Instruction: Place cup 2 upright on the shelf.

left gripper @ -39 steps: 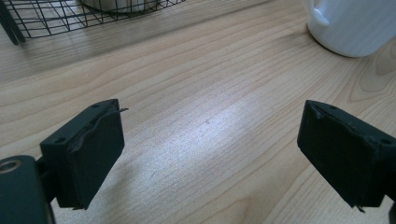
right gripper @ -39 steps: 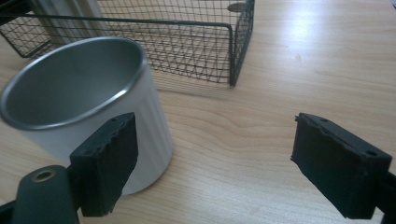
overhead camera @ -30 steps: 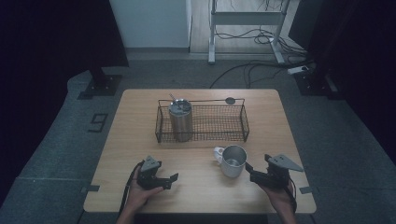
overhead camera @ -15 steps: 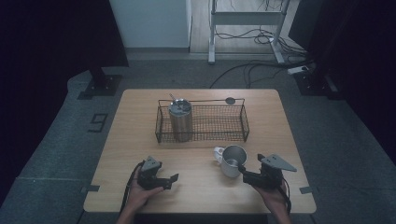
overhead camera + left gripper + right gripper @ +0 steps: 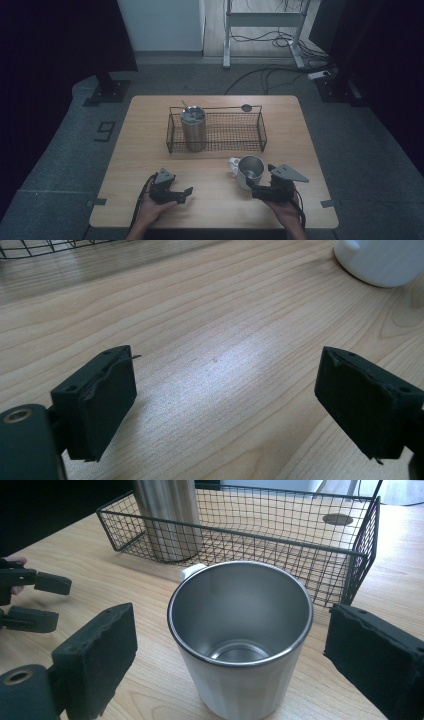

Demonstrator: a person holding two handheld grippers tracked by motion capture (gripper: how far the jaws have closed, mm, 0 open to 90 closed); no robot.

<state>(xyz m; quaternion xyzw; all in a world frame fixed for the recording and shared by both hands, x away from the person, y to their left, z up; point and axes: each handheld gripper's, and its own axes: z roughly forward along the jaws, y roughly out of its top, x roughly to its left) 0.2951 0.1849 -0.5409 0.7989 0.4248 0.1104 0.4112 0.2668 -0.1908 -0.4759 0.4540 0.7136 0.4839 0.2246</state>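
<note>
Framing the white steel-lined mug (image 5: 240, 645), your right gripper (image 5: 235, 655) has just been opening, jaws apart at three and nine o'clock, ready to clamp it.

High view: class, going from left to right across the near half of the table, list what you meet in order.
Left gripper → white mug → right gripper, whose open jaws have just been opening, pointing at the mug.

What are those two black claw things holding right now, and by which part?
Nothing. The right gripper has just been opening; its fingers stand clear on either side of the mug. The left gripper is over bare table.
</note>
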